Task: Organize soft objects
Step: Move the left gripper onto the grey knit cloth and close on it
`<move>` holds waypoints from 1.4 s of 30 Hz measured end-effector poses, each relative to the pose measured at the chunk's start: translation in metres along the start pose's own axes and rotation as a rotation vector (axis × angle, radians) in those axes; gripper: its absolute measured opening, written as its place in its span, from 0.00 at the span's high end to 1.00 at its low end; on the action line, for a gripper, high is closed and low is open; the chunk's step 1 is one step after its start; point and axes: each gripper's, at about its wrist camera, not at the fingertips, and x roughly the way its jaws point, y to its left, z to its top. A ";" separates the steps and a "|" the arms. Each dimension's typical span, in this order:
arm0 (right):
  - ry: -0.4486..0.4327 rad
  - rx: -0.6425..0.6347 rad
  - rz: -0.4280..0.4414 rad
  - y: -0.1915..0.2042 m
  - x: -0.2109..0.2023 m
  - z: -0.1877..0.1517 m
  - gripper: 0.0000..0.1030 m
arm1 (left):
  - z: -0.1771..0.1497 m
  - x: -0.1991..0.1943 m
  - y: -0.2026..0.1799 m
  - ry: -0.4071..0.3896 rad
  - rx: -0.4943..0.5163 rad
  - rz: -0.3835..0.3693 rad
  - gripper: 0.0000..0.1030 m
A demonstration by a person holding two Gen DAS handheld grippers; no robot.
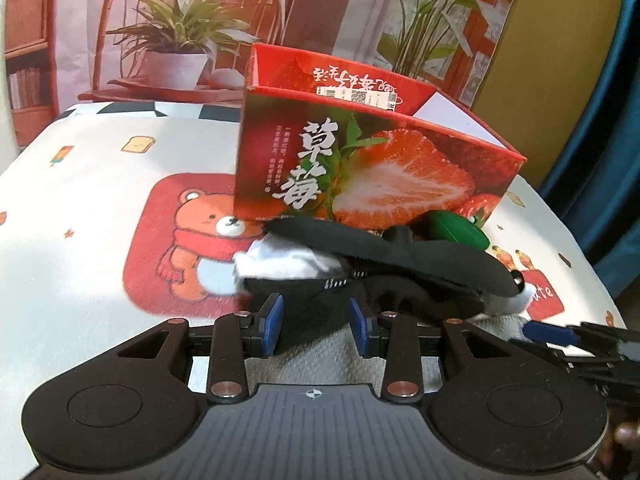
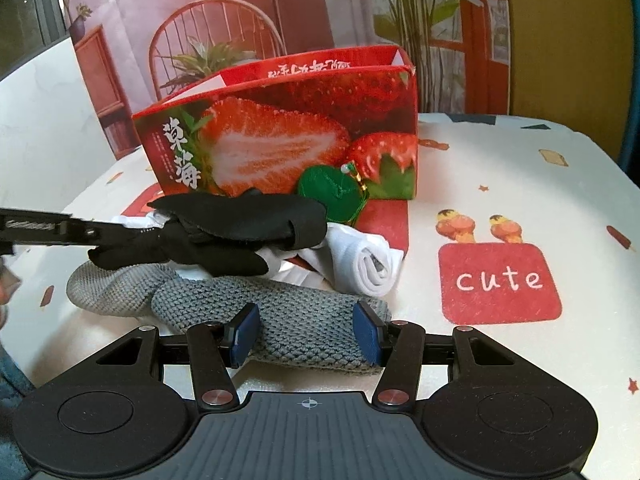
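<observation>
Black sock (image 2: 208, 236) is clamped in the left gripper (image 1: 316, 322), lying before the strawberry box (image 2: 280, 140). Grey knit sock (image 2: 280, 320) is clamped in the right gripper (image 2: 306, 334). Tablecloth (image 2: 500, 280) reads "cute".

"cute" — tablecloth (image 2: 500, 280); "草莓" — strawberry box (image 2: 280, 140).

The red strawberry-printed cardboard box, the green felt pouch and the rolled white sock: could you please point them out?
Red strawberry-printed cardboard box (image 2: 280, 148), right wrist view, front wall.
Green felt pouch (image 2: 330, 190), right wrist view, middle.
Rolled white sock (image 2: 374, 266), right wrist view, rolled end.
</observation>
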 end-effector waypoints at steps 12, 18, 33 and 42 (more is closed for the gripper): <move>0.004 0.008 0.005 -0.001 0.002 -0.002 0.52 | -0.028 -0.019 0.020 0.001 -0.123 0.068 0.45; 0.000 0.015 0.002 -0.002 -0.002 -0.002 0.52 | -0.034 -0.011 0.023 0.025 -0.139 0.060 0.45; -0.004 0.122 -0.058 -0.021 -0.005 -0.008 0.43 | -0.043 0.000 0.020 0.029 -0.117 0.070 0.50; -0.008 0.137 -0.032 -0.023 0.003 -0.012 0.42 | -0.045 0.001 0.017 0.021 -0.087 0.078 0.50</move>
